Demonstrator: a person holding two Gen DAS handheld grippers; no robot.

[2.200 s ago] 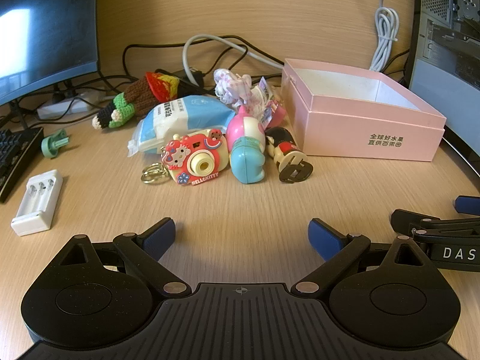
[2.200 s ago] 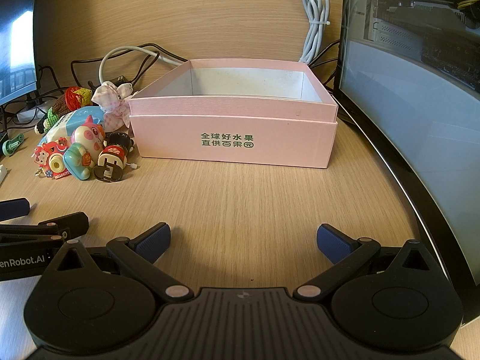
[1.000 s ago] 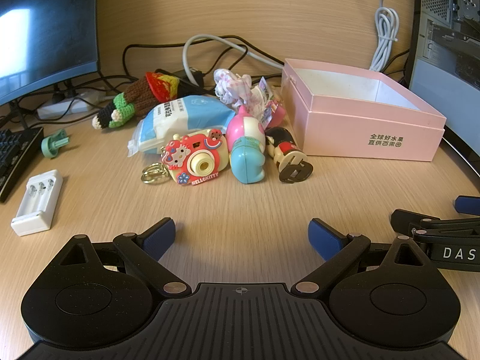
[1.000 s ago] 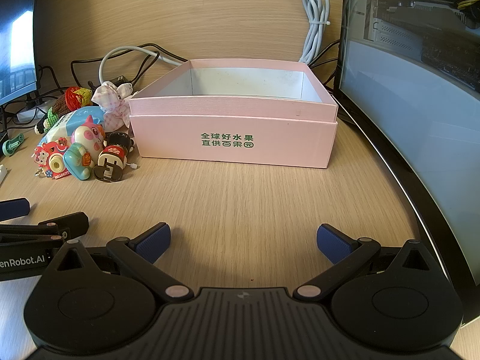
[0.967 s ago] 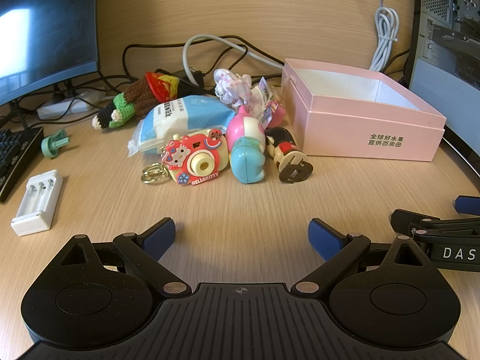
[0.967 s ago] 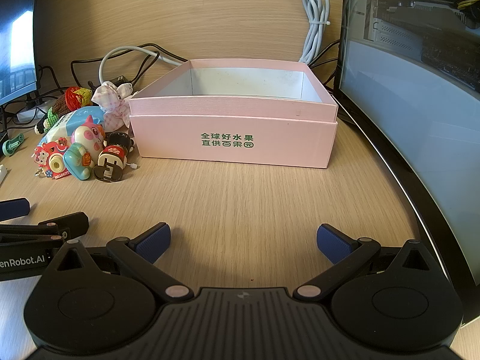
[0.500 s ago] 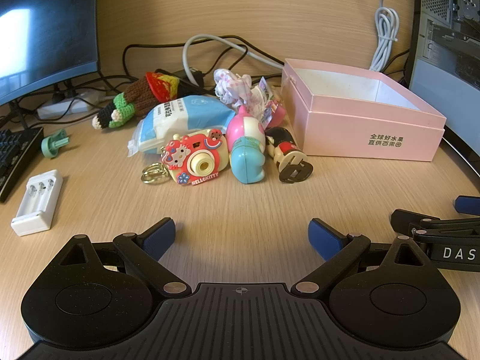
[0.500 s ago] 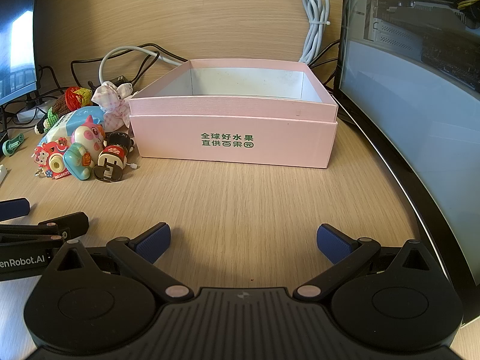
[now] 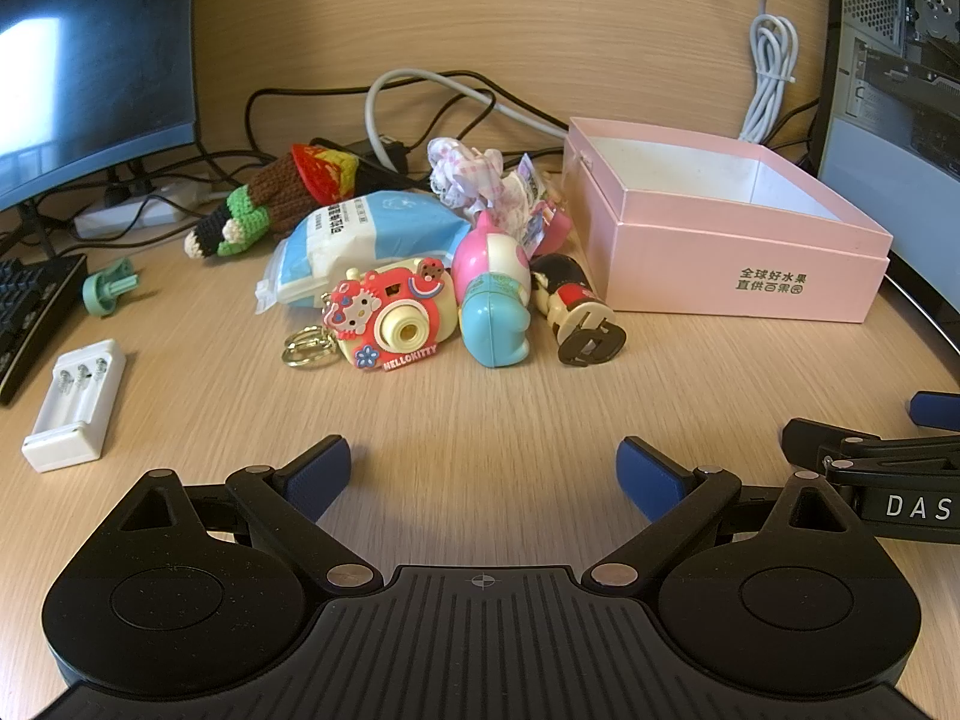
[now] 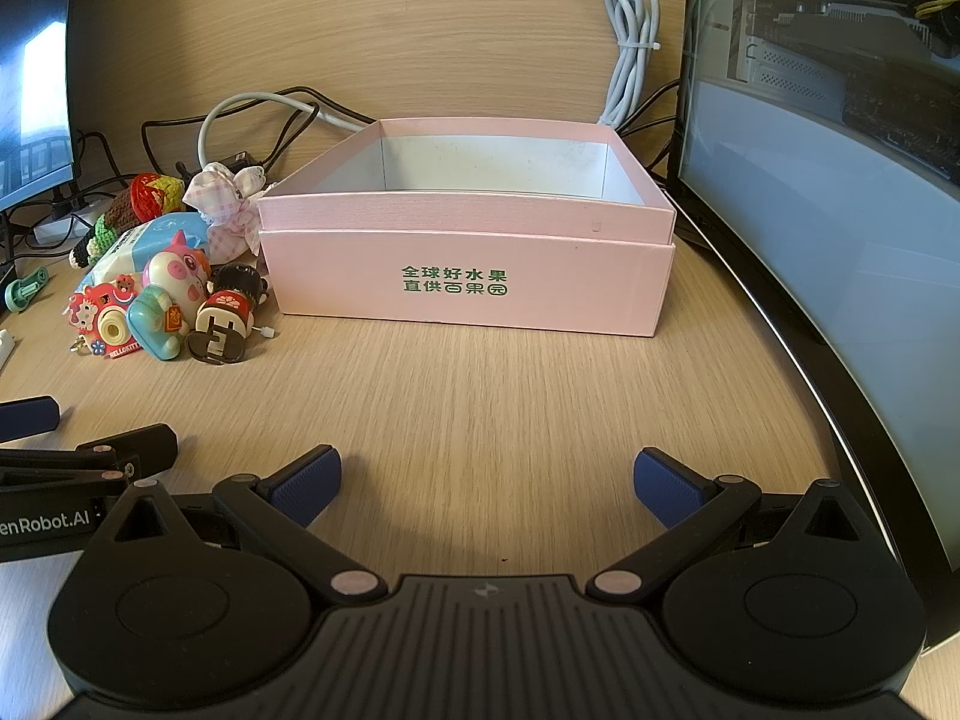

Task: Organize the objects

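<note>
A pile of small toys lies left of an open pink box (image 9: 744, 276) (image 10: 468, 282) whose inside shows nothing. In the pile are a red Hello Kitty camera keychain (image 9: 393, 321) (image 10: 99, 321), a pink and blue pig figure (image 9: 495, 294) (image 10: 171, 294), a black-haired doll (image 9: 576, 312) (image 10: 228, 312), a blue tissue pack (image 9: 372, 237), a crocheted toy (image 9: 282, 195) and a pink checked bow (image 9: 474, 177) (image 10: 225, 207). My left gripper (image 9: 483, 468) is open, short of the pile. My right gripper (image 10: 486, 480) is open, in front of the box.
A white battery charger (image 9: 75, 405) and a green plastic piece (image 9: 108, 288) lie at the left by a keyboard (image 9: 30, 312). Monitors stand at the left (image 9: 90, 60) and right (image 10: 840, 240). Cables (image 9: 420, 90) run along the wooden back wall.
</note>
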